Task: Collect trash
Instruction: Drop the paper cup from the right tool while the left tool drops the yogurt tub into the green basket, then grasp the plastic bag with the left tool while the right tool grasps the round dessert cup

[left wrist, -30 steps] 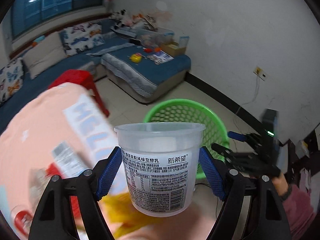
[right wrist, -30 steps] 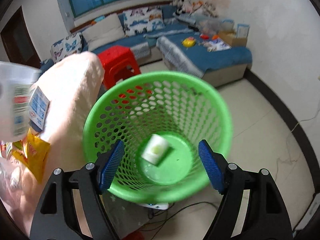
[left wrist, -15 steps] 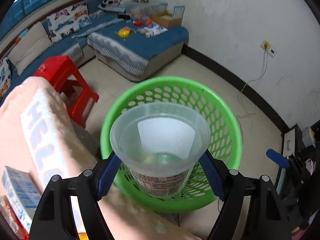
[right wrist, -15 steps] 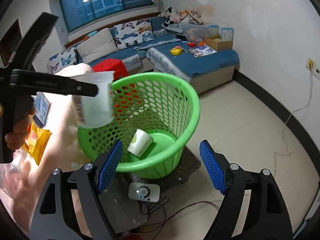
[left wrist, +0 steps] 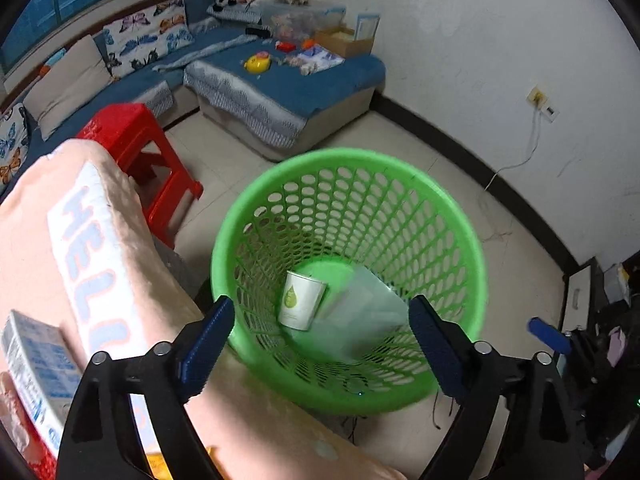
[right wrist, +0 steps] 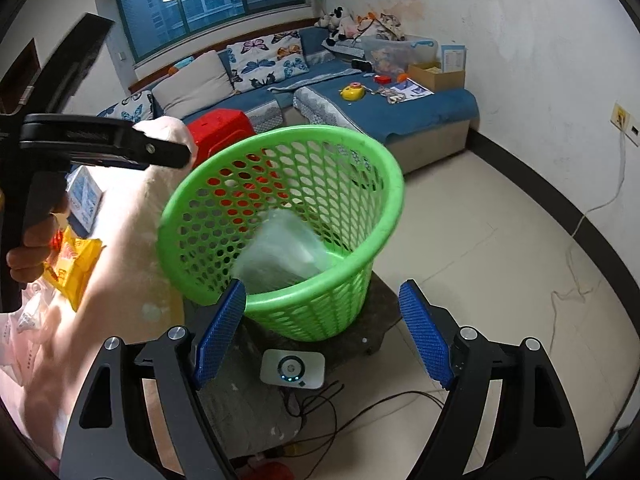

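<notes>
1. The clear plastic tub is inside the green basket, blurred, low against the mesh wall; in the right wrist view the tub shows as a pale smear within the basket; whether it rests on the floor of the basket cannot be told.
2. A small white paper cup with a green drop mark lies on the basket floor, just beside the tub.
3. The left gripper hangs over the basket mouth, pointing steeply down; its jaws have just been opening and stand wide apart; nothing is between them, the tub lying beyond them in the basket.
4. The right gripper is aimed at the near side of the basket; its jaws stand apart with nothing held.
5. In the right wrist view a hand grips the handle of the left gripper at the left edge.
6. A peach blanket with pale lettering lies beside the basket; on it rest a blue-and-white carton and a yellow packet.
7. The basket stands on a dark low stand; a white device with a lit ring and loose cables lies in front of it.
8. Beyond are a red stool and a blue sofa.
</notes>
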{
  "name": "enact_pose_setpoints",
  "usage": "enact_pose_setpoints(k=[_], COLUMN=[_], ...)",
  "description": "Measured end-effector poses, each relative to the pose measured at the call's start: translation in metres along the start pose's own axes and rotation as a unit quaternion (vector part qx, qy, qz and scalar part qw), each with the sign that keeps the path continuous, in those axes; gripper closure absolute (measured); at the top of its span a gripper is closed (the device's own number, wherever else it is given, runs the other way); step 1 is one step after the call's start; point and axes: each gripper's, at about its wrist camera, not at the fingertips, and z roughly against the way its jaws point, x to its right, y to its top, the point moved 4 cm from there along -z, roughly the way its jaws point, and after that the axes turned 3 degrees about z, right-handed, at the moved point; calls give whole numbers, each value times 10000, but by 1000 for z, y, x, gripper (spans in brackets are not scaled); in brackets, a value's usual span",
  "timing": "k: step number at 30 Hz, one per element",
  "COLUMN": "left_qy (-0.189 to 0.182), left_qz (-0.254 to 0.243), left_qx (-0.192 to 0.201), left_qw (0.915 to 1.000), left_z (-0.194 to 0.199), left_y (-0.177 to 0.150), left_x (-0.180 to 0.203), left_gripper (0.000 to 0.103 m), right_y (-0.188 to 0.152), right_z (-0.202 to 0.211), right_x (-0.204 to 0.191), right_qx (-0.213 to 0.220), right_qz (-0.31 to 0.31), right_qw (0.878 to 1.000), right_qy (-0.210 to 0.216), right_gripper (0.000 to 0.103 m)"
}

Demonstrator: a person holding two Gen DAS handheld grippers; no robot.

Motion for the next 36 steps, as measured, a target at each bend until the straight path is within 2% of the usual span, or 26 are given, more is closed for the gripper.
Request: enact_pose_setpoints(k=[5, 9, 12, 16, 20, 25, 29, 33, 36], left_qy=[-30, 43, 23, 283, 502, 784, 858, 858, 885], left_qz=[10, 62, 232, 393, 574, 742, 941, 1083, 1101], left_qx=[418, 779, 1044, 1382, 1526, 1428, 1272, 1116, 1037], left_qw=[9991, 9969, 9943, 9892, 9853, 9838, 9837, 9841, 9845], left_z=[56, 106, 145, 191, 218, 226, 220, 207, 195], left_y=[-16, -35, -56, -95, -137, -188, -226, -251, -256], left_x=[-6, -22, -39, -70, -101, -125, -141, -149, -151], left_gripper=[19, 19, 19, 19, 19, 19, 19, 18, 18], right_y=[4, 6, 7, 5, 2, -2, -7, -11, -17], right_z=[20, 39, 50, 61, 63, 63, 62, 58, 56], right_x=[-20, -48, -70, -104, -138, -175, -196, -209, -215], right_qx=[127, 240, 275, 281, 232, 147, 85, 6, -68], right_qz=[141, 274, 416, 649, 880, 1104, 1295, 1386, 1442], right_qw=[9998, 9988, 9973, 9945, 9910, 9858, 9817, 9791, 9776], right_qy=[96, 341, 531, 768, 981, 1258, 1392, 1488, 1534], right_gripper=[24, 24, 23, 23, 23, 23, 23, 23, 23])
